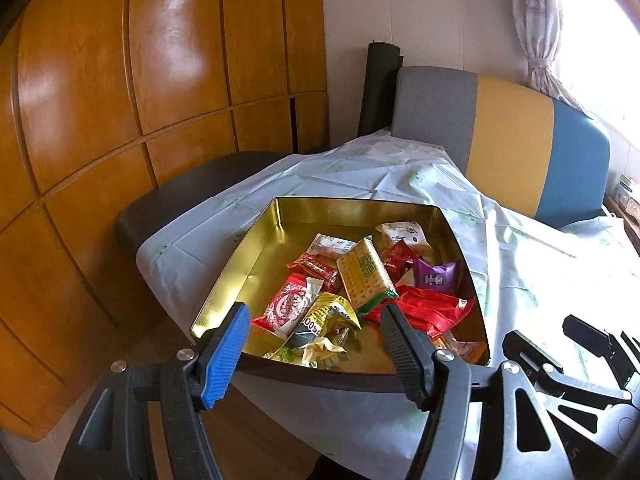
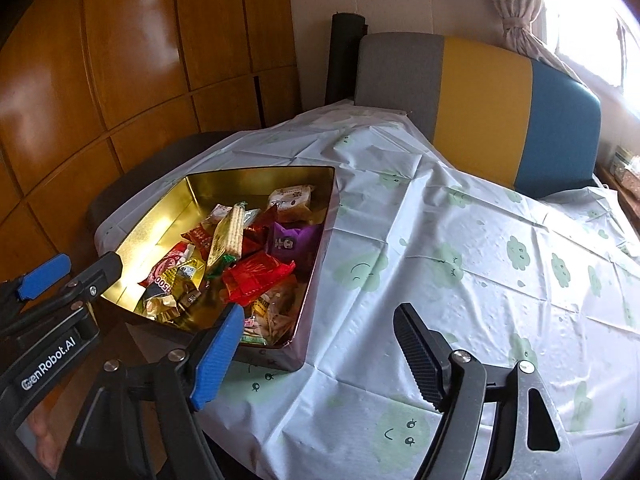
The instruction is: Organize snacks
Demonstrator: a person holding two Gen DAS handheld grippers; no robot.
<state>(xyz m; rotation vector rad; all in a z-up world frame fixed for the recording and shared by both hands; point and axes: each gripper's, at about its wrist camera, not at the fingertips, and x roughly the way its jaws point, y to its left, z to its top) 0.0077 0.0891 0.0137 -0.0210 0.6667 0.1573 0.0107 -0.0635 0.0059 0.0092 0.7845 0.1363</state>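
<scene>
A gold tin box (image 1: 256, 252) (image 2: 160, 216) stands on the table near its left corner, filled with several wrapped snacks. Among them are a cracker pack (image 1: 362, 276) (image 2: 230, 236), a purple packet (image 1: 434, 276) (image 2: 286, 240), a red bag (image 1: 424, 310) (image 2: 256, 274) and a yellow wrapper (image 1: 328, 316). My left gripper (image 1: 314, 350) (image 2: 76, 270) hovers open over the box's near edge, nothing between its fingers. My right gripper (image 2: 318, 344) is open too, above the tablecloth just right of the box's near corner; its fingertips (image 1: 580, 332) show at the right of the left wrist view.
A white tablecloth (image 2: 460, 264) with green cloud faces covers the table. A grey, yellow and blue chair back (image 2: 480, 100) stands behind it, a dark seat (image 1: 180, 200) at the left. Wooden cabinet doors (image 1: 120, 100) fill the left side; a curtained window (image 2: 560, 20) is right.
</scene>
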